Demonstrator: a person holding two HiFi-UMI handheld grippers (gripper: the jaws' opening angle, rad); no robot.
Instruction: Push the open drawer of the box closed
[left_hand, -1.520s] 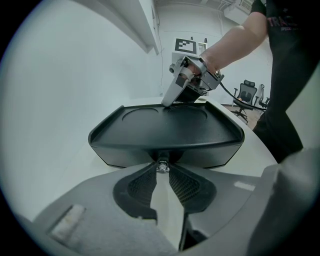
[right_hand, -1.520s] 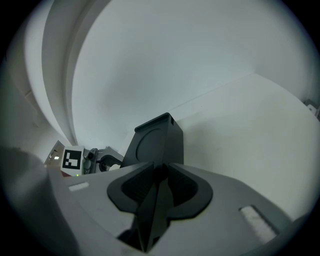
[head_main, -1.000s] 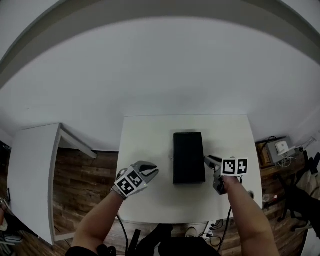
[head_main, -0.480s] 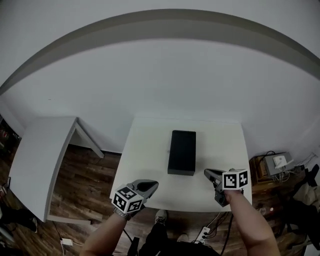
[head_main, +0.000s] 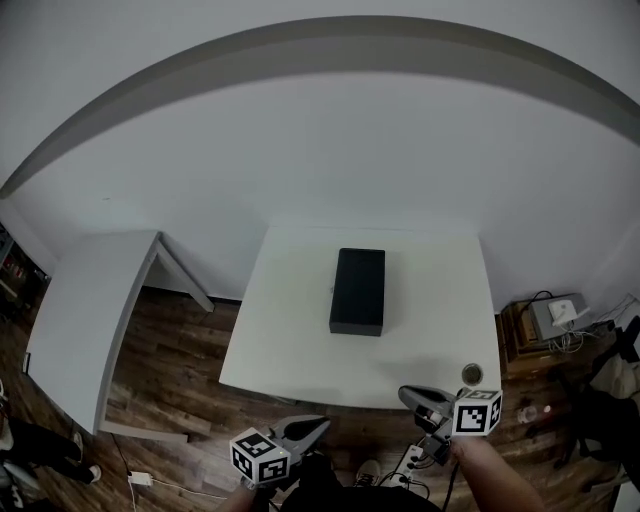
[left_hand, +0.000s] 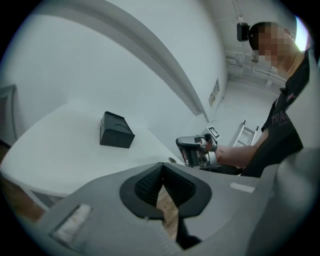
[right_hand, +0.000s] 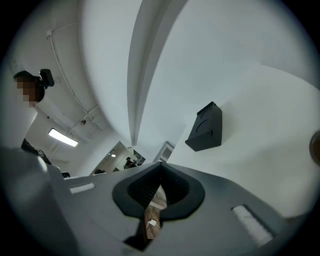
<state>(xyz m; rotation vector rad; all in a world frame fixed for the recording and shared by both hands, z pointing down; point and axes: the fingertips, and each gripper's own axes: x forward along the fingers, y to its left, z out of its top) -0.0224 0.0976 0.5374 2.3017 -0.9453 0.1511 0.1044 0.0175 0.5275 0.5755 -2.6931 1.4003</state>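
The left tongs and right tongs, jaws pressed together and empty, have drawn back off the white table. The black box sits mid-table; its drawer looks flush, so likely done.

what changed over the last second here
The left gripper and right gripper, earlier flanking the black box over the table, have pulled back toward the person, to its near edge or past it; both are shut, empty. The black box lies where it was.
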